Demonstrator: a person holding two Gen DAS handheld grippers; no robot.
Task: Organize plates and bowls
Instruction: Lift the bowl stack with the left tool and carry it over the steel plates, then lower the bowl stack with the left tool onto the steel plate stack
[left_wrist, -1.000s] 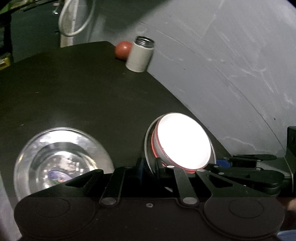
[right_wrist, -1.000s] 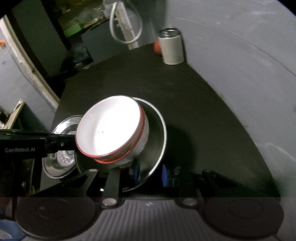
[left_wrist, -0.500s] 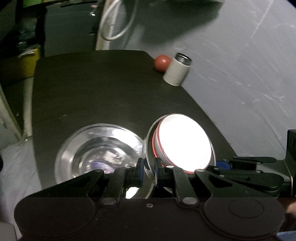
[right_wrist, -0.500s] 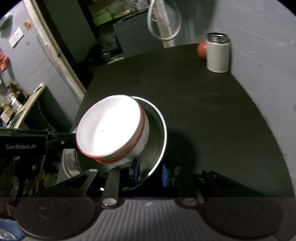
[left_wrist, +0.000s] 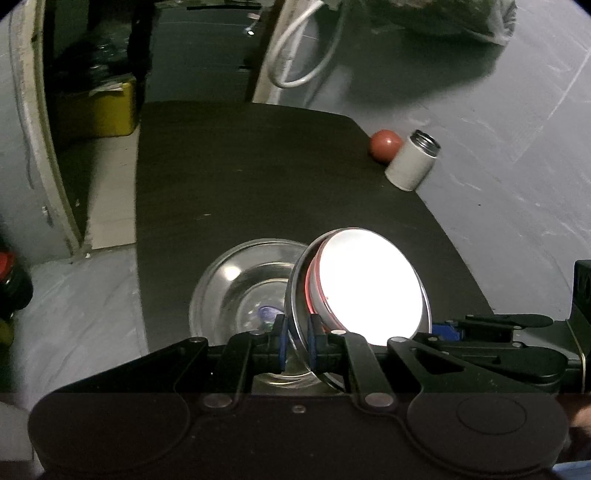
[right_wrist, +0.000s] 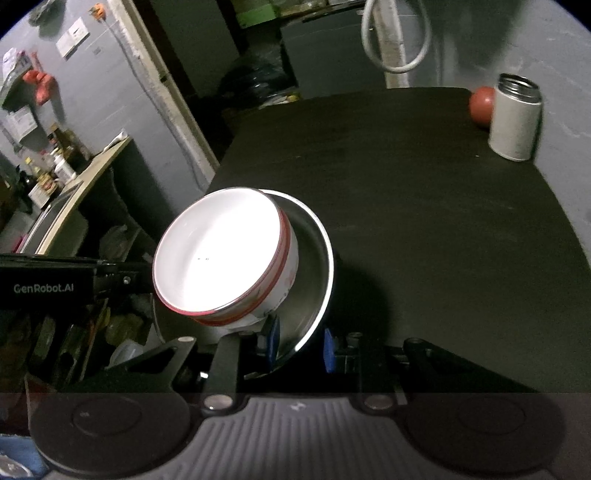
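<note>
The round red ball (right_wrist: 481, 104) sat half hidden behind the white cylindrical metal-rimmed canister (right_wrist: 515, 119). The white red-banded bowl (left_wrist: 369, 286) was glare-washed, covering part of the shiny steel bowl (left_wrist: 243, 284).

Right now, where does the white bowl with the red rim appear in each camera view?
Left wrist view: white bowl lies lower centre-right, inside the metal plate.
Right wrist view: white bowl lies centre-left, in the same plate.
Shared landmark: the white can at the table's far right corner.
</note>
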